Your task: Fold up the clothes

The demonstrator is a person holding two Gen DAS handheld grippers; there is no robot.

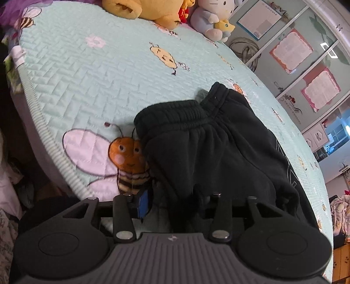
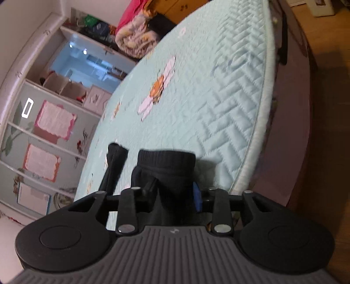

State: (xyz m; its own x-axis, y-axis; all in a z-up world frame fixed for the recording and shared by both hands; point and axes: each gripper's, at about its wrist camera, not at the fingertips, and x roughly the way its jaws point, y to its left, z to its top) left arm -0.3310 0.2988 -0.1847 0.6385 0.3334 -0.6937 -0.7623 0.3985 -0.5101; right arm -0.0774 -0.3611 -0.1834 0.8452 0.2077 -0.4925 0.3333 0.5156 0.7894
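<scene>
Left wrist view: black trousers [image 1: 218,139] folded on the bed [image 1: 87,83], stuffed toys [image 1: 166,11] beyond; left tongs [image 1: 172,203] straddle the cloth, grip indiscernible. Right wrist view: ribbed cuff [image 2: 167,159] between the right tongs [image 2: 175,196], grip likewise indiscernible; wooden floor [image 2: 328,109] beside the bed.

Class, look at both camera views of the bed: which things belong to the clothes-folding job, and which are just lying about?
Part of the job:
- black trousers
- left tool
- right tool

Just lying about:
- yellow plush toy
- white plush toy
- bundled blanket
- bee-patterned quilt, only the work surface
</scene>
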